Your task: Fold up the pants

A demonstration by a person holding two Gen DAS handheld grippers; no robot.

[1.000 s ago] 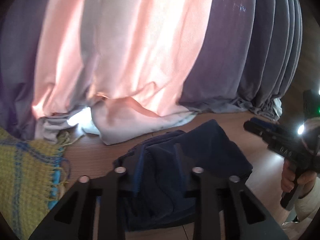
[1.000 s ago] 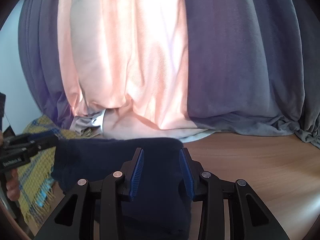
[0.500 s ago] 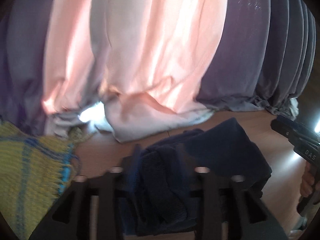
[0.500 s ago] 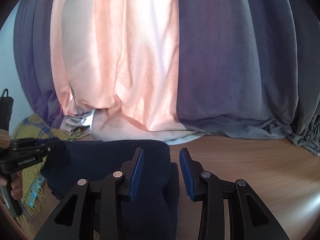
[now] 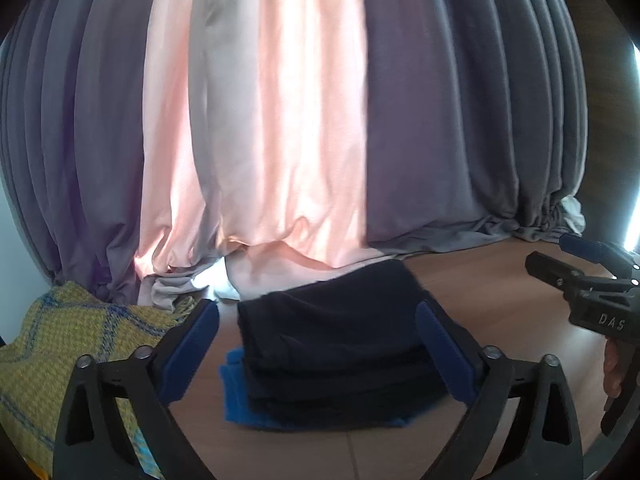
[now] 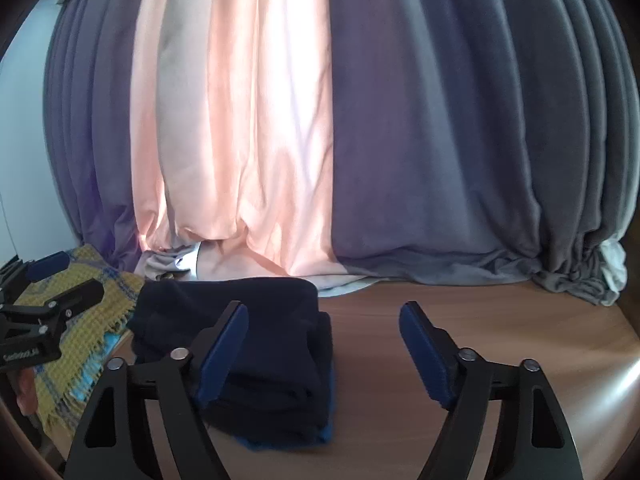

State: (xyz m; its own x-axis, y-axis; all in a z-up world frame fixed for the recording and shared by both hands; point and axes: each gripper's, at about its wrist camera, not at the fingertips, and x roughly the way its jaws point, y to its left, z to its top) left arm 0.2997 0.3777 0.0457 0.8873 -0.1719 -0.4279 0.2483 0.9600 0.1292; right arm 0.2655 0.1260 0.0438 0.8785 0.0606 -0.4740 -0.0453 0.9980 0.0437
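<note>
Curtains (image 5: pixel 280 120) hang behind the table (image 6: pixel 440 340). Folded pants (image 5: pixel 340 344) lie just ahead, between the left gripper's (image 5: pixel 320 348) wide fingers. The right gripper (image 6: pixel 324 348) is wide and empty too, likely because the folding looks done.

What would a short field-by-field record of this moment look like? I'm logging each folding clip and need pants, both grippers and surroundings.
pants: dark navy pants, folded into a compact stack on the wooden table
left gripper: left gripper open, jaws either side of the stack, not gripping
right gripper: right gripper open, holding nothing, stack by its left finger
beside stack: yellow woven cloth on the left
background: pink and grey curtains
fold state: looks finished
</note>
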